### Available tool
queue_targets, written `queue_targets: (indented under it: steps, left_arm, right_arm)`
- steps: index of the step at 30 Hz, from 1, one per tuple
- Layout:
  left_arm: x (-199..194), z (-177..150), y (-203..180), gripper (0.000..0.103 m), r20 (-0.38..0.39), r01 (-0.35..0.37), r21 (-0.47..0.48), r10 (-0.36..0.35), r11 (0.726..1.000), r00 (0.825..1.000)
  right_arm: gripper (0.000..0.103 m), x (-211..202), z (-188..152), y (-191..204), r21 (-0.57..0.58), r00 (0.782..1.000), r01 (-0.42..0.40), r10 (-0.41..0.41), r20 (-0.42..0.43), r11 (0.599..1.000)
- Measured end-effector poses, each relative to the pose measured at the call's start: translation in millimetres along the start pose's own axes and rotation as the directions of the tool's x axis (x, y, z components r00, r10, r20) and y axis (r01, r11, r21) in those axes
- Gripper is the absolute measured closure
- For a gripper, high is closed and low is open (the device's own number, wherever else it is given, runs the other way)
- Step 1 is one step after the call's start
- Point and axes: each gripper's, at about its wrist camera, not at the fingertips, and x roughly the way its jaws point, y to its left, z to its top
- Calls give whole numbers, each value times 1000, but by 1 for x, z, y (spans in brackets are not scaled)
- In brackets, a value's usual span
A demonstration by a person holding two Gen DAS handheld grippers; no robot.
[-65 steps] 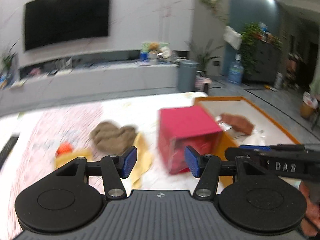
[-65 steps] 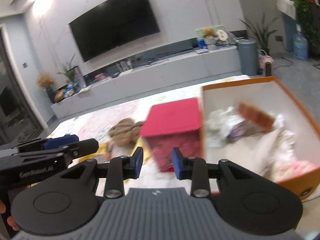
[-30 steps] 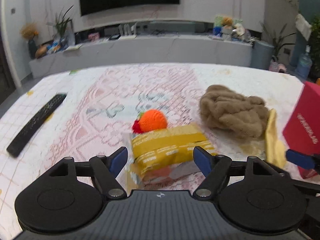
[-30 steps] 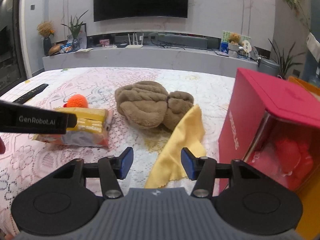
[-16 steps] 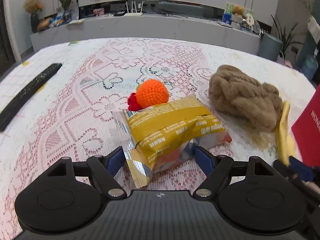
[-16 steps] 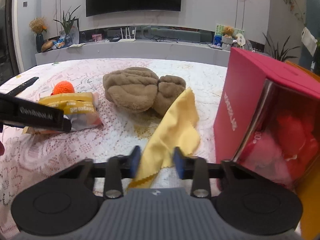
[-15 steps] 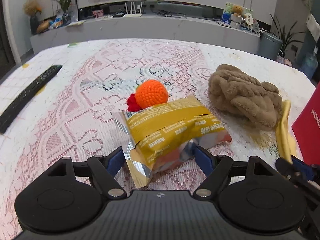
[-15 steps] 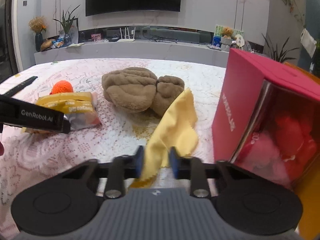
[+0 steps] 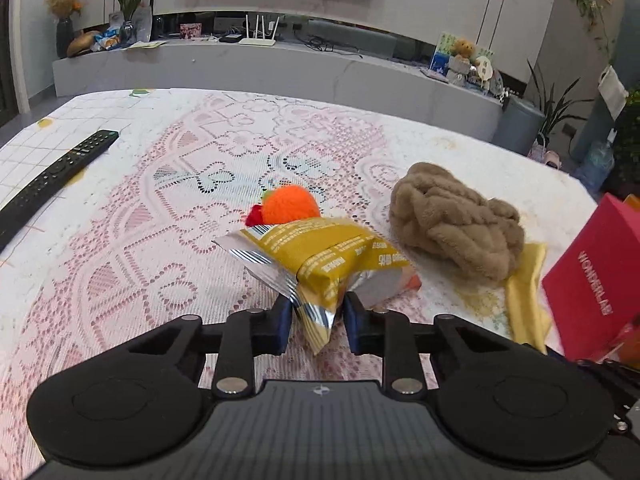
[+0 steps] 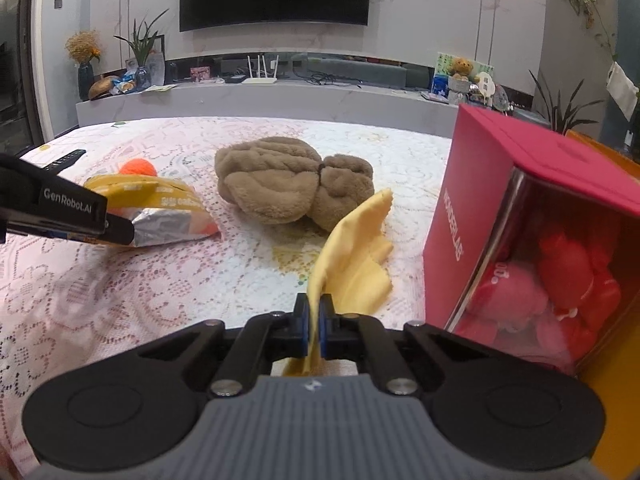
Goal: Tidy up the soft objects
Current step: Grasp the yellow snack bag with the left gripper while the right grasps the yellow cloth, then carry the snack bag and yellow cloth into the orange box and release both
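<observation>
A yellow snack bag (image 9: 316,252) lies on the lace tablecloth, and my left gripper (image 9: 318,320) has its near end between the pads. The jaws are closing and pinch the crumpled foil. Behind the bag sits an orange knitted ball (image 9: 292,208). A brown plush bundle (image 9: 456,224) rests to the right. In the right wrist view my right gripper (image 10: 315,328) is shut on a corner of the yellow cloth (image 10: 352,256), which rises from the table toward the brown plush (image 10: 288,188). The left gripper's black body covers part of the snack bag (image 10: 168,208).
A red box (image 10: 520,208) with a clear window and pink and red soft things inside stands at the right. Behind it shows the rim of an orange box (image 10: 612,400). A black remote (image 9: 52,176) lies at the table's left edge.
The left jaws went from wide open around the snack bag to pinching its near end. The right jaws closed fully on the yellow cloth's corner, pulling it up.
</observation>
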Motion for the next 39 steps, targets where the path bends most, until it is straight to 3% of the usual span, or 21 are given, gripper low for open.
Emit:
queue_targets:
  steps: [15, 20, 23, 31, 39]
  left_arm:
    - [-78, -23, -13, 84, 71, 88, -18, -86, 996, 994]
    - [-93, -38, -20, 87, 66, 110, -27, -108, 994, 992]
    - [-106, -46, -29, 92, 87, 129, -13, -127, 992, 988]
    - [-133, -58, -55, 96, 121, 146, 23, -148, 989, 982]
    - [-162, -60, -97, 101, 152, 188, 133, -207, 973, 966]
  right_arm:
    - [102, -68, -6, 2, -44, 991, -122, 124, 46, 992]
    - [102, -100, -7, -8, 4, 985, -169, 169, 42, 986]
    - [102, -124, -11, -15, 30, 980, -193, 191, 59, 981]
    - [103, -176, -15, -51, 114, 967, -237, 223, 123, 965]
    - [103, -211, -19, -91, 192, 961, -247, 214, 177, 950]
